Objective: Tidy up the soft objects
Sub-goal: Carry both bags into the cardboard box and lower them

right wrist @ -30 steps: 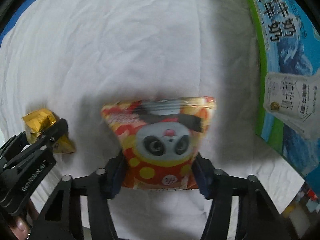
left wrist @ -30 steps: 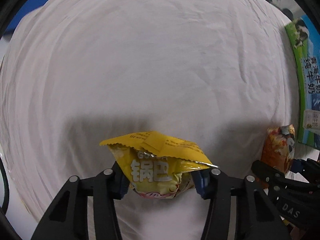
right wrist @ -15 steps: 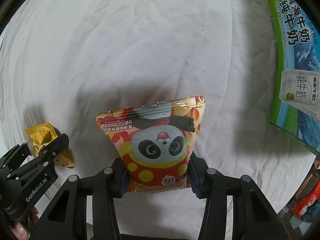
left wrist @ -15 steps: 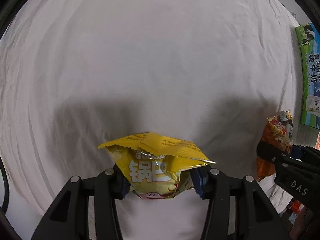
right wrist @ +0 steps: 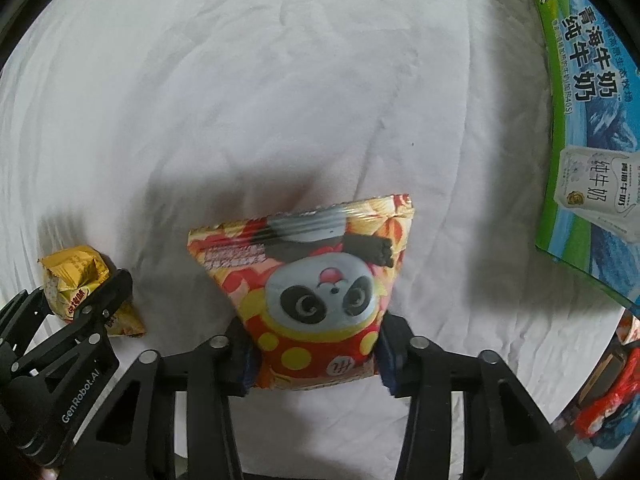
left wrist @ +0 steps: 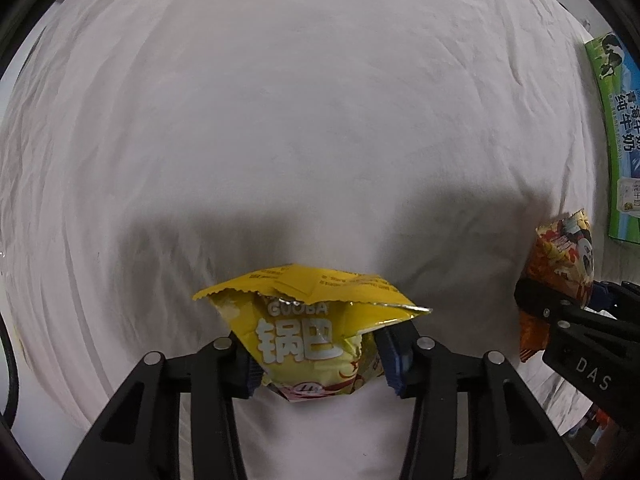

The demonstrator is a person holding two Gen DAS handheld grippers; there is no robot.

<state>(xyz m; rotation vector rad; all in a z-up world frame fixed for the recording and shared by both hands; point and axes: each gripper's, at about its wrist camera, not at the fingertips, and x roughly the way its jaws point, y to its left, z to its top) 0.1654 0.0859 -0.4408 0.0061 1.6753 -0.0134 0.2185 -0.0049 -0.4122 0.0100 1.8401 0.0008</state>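
Note:
My left gripper [left wrist: 316, 356] is shut on a yellow snack bag [left wrist: 308, 320] and holds it above the white cloth [left wrist: 280, 120]. My right gripper [right wrist: 314, 356] is shut on a red and orange panda snack bag [right wrist: 316, 280], also held above the cloth. In the left wrist view the panda bag [left wrist: 560, 256] and the right gripper show at the right edge. In the right wrist view the yellow bag [right wrist: 76, 280] and the left gripper show at the lower left.
A green and blue milk carton box [right wrist: 592, 120] lies at the right edge of the cloth and also shows in the left wrist view [left wrist: 620, 120]. Red packaging [right wrist: 608, 404] lies beyond the cloth's lower right edge.
Both grippers have lifted and pulled back from the cloth with their bags. The milk box has slid toward the right edge of each view.

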